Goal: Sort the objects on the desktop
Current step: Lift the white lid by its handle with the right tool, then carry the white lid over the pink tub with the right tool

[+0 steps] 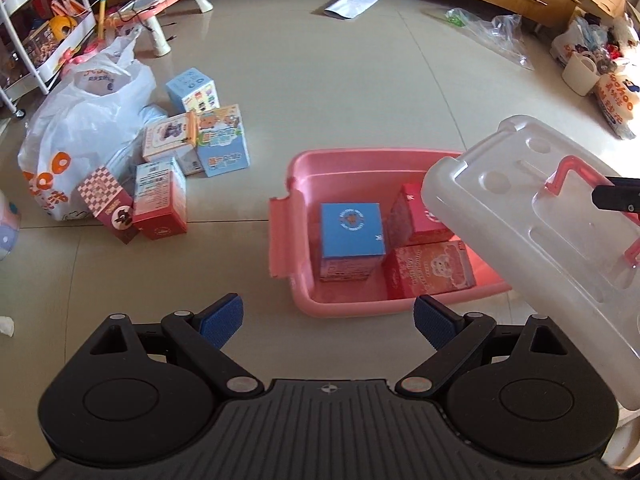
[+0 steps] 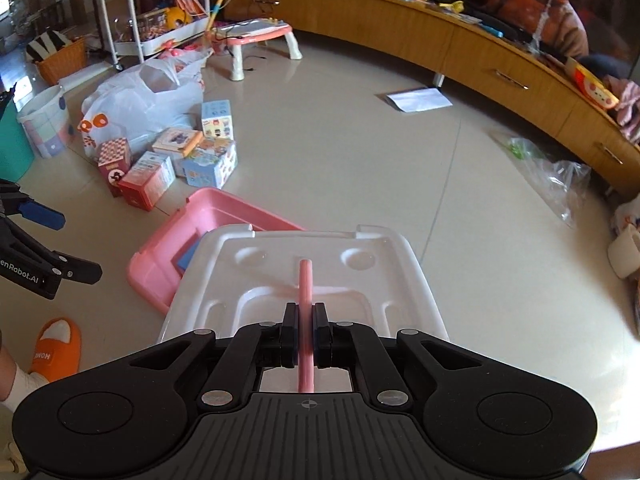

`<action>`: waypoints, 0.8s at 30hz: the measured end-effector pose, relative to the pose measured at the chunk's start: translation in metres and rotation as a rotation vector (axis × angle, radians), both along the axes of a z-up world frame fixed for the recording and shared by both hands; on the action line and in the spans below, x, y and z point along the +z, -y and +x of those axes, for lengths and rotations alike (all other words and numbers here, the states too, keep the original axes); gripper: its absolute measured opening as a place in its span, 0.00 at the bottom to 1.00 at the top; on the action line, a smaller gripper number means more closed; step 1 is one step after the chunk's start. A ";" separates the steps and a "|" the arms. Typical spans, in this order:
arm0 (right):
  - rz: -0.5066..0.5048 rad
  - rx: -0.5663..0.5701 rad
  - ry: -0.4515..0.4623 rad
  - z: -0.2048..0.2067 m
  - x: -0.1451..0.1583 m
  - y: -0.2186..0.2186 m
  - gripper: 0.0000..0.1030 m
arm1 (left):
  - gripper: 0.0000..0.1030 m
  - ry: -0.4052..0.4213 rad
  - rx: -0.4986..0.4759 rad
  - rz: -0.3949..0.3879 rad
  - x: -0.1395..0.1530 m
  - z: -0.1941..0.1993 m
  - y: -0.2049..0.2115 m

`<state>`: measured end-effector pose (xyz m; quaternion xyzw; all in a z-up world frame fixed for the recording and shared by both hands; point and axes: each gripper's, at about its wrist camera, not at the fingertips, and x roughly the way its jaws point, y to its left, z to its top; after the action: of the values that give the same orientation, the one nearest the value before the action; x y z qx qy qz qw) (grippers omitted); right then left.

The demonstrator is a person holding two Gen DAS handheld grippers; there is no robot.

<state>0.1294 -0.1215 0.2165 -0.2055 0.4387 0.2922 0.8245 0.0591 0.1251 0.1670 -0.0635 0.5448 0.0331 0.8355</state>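
**Pink bin part filled, lid held tilted over it**

A pink plastic bin (image 1: 304,168) sits open on the tiled floor, with a latch flap hanging at its left end. Inside stand three small boxes: a blue-topped box (image 1: 351,229) on the left, a red box (image 1: 414,216) behind it to the right, and a pink bear-print box (image 1: 430,274) at the front right. A translucent white lid (image 1: 532,232) with a pink handle (image 2: 305,280) hangs tilted above the bin's right side, covering part of it. To the left, beside a white plastic bag, lies a loose cluster of boxes (image 1: 180,160): pale blue, red and checkered, some upright, some tipped over
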 end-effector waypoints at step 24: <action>0.003 0.263 -0.186 0.071 -0.105 -0.109 0.08 | 0.92 -0.065 -0.267 0.117 -0.057 0.091 -0.019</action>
<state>0.2002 -0.0121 0.1120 -0.2321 0.4819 0.4160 0.7354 0.1502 0.1436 0.1099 0.0593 0.5721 -0.0447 0.8168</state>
